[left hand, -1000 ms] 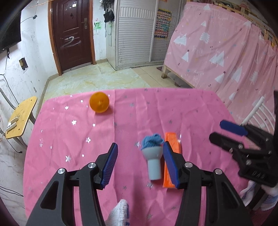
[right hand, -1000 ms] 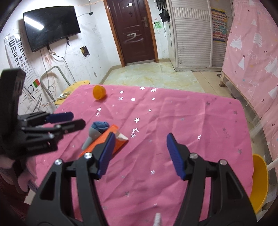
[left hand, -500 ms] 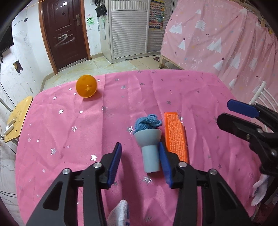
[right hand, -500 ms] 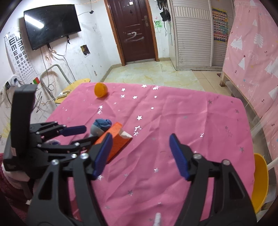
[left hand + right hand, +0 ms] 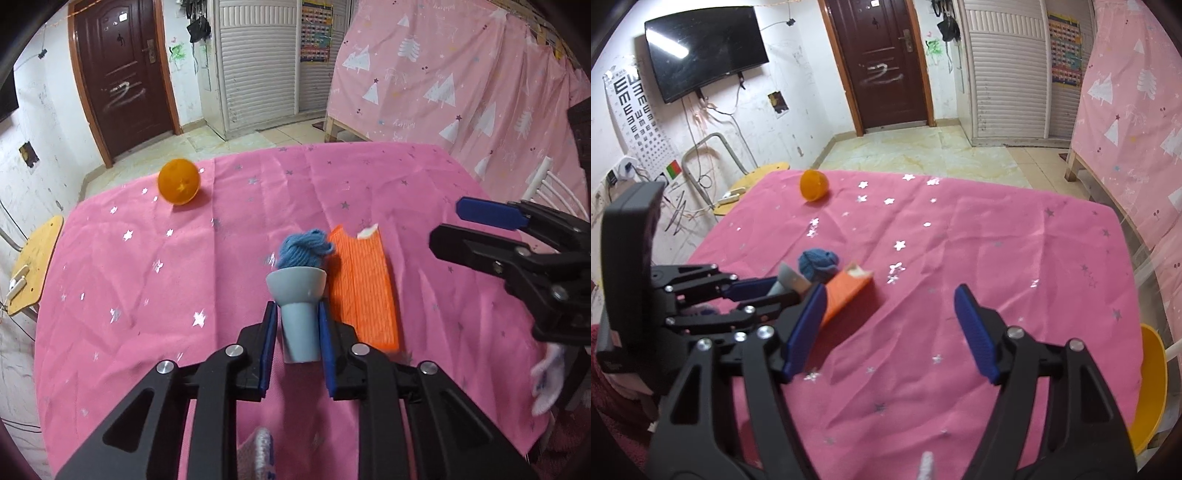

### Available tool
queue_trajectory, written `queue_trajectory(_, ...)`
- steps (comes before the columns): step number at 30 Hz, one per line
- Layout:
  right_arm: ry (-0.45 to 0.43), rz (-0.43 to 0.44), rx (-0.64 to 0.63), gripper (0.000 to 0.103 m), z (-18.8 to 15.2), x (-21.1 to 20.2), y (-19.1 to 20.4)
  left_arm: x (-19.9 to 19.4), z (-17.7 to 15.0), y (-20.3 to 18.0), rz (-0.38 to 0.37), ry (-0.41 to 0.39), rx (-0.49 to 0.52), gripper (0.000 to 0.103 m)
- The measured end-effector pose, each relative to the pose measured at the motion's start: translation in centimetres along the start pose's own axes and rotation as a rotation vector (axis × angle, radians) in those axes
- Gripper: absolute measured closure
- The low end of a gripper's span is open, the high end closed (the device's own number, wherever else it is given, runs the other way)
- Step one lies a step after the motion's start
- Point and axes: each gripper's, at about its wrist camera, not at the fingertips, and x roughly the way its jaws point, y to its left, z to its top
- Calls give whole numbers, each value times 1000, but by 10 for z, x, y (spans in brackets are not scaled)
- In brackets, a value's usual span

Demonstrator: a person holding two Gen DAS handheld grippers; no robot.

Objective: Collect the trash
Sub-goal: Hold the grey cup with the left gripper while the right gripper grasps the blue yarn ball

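Basically, collection is only just starting: nothing is off the tabletop [image 5: 110, 280] yet.

Going left to right in the left wrist view: the orange ball [image 5: 179, 181] is sitting alone near the far-left edge, well apart from the rest. At centre, the grey cup [image 5: 297, 306] with the blue yarn wad [image 5: 304, 251] stuffed in its mouth is lying on the cloth, and the left claw [image 5: 295, 325] is closing on its stem, pads already touching both sides. Just right of it, touching or nearly, the orange wrapper [image 5: 364, 288] is lying flat with a torn white corner. The right claw [image 5: 890, 325] is hanging spread and empty over bare cloth.

Judging by this, the cup is the first pick; ball and wrapper are waiting. No bin is showing in either view.

View differences: the left wrist view is showing the pad contact on the cup clearly; the right wrist view is hiding most of the cup behind the left claw, but is showing the wrapper's open end lifted off the cloth, plus a yellow chair [image 5: 1152, 384] at the tabletop's right.
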Motion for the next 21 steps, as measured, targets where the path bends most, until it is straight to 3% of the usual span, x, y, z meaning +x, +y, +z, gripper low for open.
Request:
queue_trajectory(6,21,9,-30,34,1,10,16,-17,-17,17,7,1,2,89)
queue_trajectory(21,58,48,-131,34,25,45,65,-44,-37,75,72,-53,-104,89)
